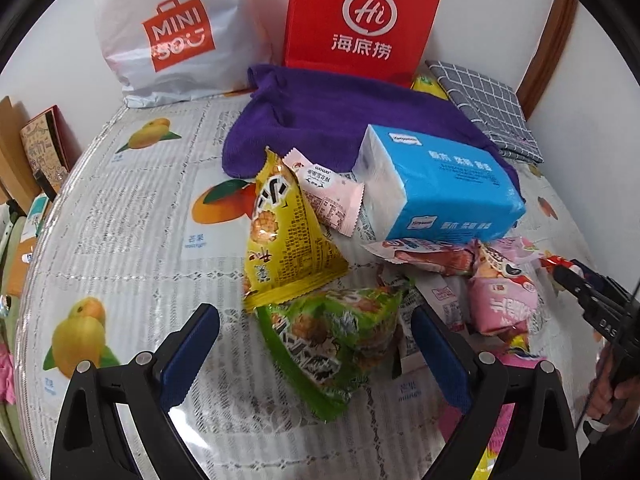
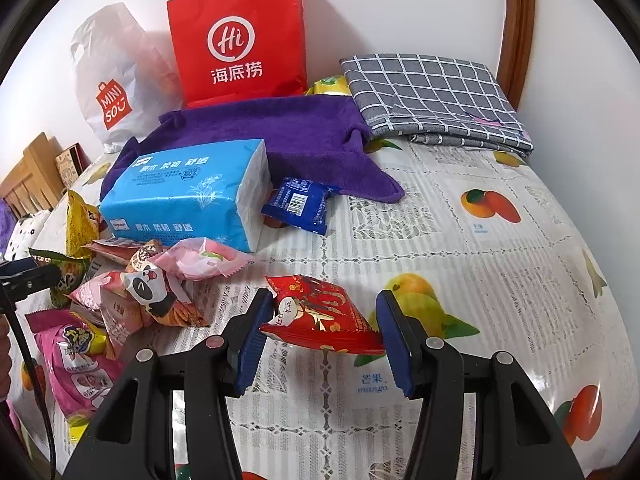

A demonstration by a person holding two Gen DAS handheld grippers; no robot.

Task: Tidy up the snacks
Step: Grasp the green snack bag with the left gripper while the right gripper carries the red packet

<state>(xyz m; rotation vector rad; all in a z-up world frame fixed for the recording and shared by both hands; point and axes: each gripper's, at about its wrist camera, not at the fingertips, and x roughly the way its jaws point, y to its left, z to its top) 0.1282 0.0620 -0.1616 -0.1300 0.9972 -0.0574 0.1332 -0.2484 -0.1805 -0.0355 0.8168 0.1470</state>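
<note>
The worktop (image 2: 500,248) carries a fruit-print cover and supports all items. At 12 o'clock in the right wrist view stands a red paper bag (image 2: 240,40); a white shopping bag (image 2: 116,80) stands at 11 o'clock beside it. A purple towel (image 2: 280,136) lies in front of both bags, and a folded grey checked cloth (image 2: 432,92) lies at 1 o'clock, touching the towel's edge. A blue tissue pack (image 2: 184,192) rests partly on the towel. A small blue packet (image 2: 300,204) lies just beside the pack's right end.

The snack pile (image 2: 132,292) sits at 9 o'clock in the right wrist view, in front of the tissue pack.

The right claw (image 2: 324,340) is wide open. A red snack bag (image 2: 324,316) lies between its fingers; its left end touches the left finger and its right corner reaches the right finger. The bag is not clamped.

The left claw (image 1: 316,356) is also wide open. A green snack bag (image 1: 332,340) lies on the worktop between its fingers, touching neither. A yellow snack bag (image 1: 284,236) stands tilted at 12 o'clock from the green bag, touching it. A pink snack bag (image 1: 504,304) lies at 3 o'clock in the left wrist view.
</note>
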